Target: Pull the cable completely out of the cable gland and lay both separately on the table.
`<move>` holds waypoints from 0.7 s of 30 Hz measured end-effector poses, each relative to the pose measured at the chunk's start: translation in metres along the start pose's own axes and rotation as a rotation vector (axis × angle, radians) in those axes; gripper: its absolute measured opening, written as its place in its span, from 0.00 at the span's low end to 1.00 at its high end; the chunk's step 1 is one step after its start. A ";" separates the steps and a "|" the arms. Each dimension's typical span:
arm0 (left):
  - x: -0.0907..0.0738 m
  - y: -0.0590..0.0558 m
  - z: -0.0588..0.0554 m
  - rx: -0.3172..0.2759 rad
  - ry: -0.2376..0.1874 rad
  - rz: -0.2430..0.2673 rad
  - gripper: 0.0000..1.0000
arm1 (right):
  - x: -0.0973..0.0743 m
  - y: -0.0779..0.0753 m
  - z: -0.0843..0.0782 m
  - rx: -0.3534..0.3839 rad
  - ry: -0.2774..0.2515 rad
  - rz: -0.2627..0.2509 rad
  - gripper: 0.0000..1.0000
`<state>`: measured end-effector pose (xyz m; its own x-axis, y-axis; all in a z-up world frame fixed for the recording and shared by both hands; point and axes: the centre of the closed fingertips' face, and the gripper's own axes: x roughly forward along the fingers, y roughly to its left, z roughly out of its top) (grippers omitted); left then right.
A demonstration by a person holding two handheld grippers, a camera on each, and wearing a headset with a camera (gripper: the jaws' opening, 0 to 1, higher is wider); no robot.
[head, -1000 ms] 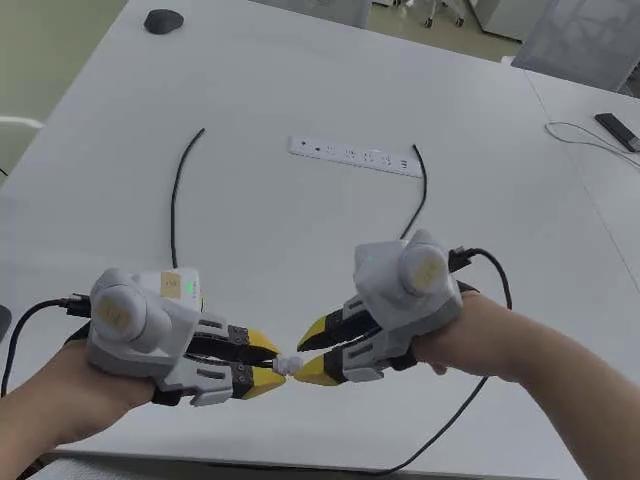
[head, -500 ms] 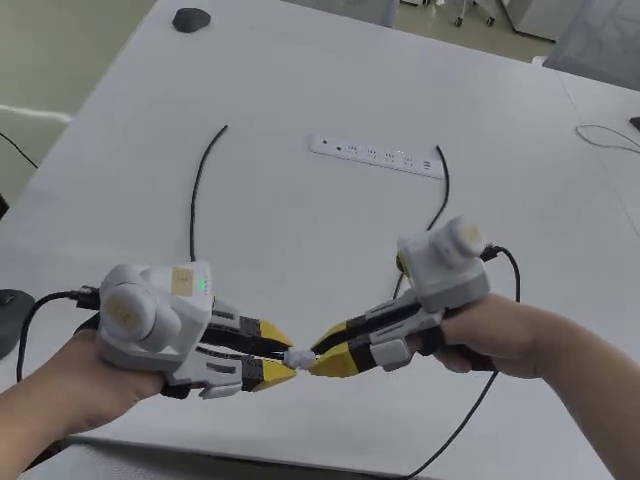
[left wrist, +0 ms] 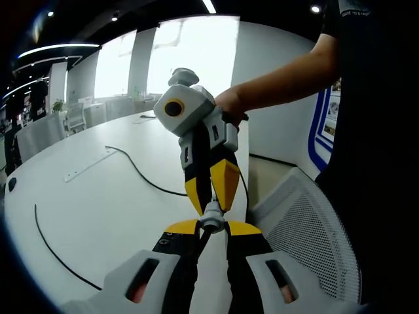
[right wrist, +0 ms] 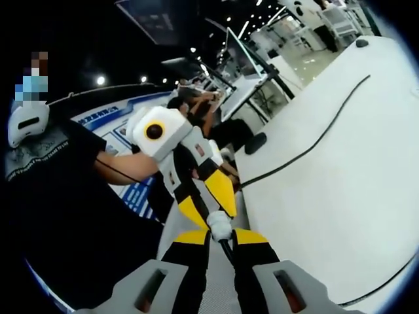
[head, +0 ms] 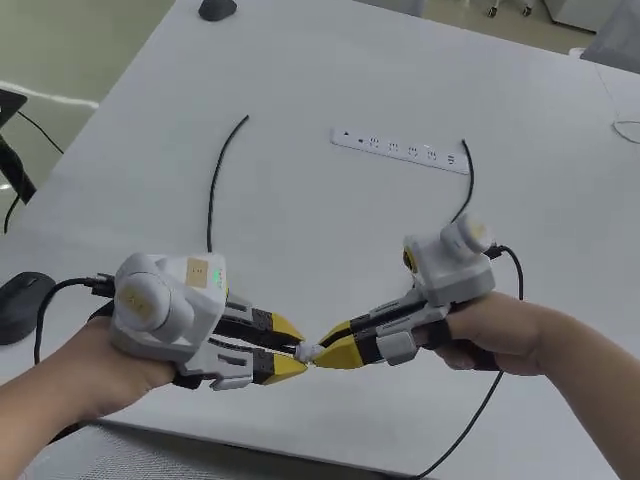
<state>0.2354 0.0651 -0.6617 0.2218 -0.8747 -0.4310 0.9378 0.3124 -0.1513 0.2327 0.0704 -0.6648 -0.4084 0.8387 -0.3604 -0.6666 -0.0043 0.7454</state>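
Our left gripper (head: 290, 363) and right gripper (head: 336, 352) meet tip to tip at lower centre. Both pairs of jaws pinch the white cable gland (head: 310, 352) above the table (head: 330, 230). Its black cable (right wrist: 227, 250) is not yet out. We judge the pull is just starting; next, draw the grippers straight apart.

Cable gland (head: 309, 352) mostly hidden between the clamped tips of left gripper (head: 298, 355) and right gripper (head: 326, 351); mouse (head: 218, 8) cut by top edge.
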 end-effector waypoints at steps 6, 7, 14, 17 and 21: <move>0.005 0.003 -0.001 -0.020 0.006 0.000 0.15 | -0.003 -0.003 0.000 -0.098 -0.005 -0.047 0.08; 0.005 0.004 -0.002 -0.036 0.007 0.000 0.15 | -0.003 -0.004 0.000 -0.120 -0.003 -0.059 0.08; 0.005 0.003 -0.007 -0.079 0.015 -0.028 0.14 | 0.001 -0.004 -0.004 -0.274 0.057 -0.140 0.07; 0.004 0.001 -0.007 -0.094 0.015 -0.040 0.14 | 0.003 -0.002 -0.005 -0.341 0.065 -0.165 0.07; 0.002 0.003 -0.007 -0.128 -0.002 -0.049 0.14 | 0.003 -0.001 -0.002 -0.436 0.065 -0.211 0.07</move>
<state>0.2364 0.0670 -0.6687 0.1774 -0.8906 -0.4188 0.9059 0.3140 -0.2841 0.2305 0.0719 -0.6675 -0.2654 0.8100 -0.5230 -0.9324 -0.0777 0.3529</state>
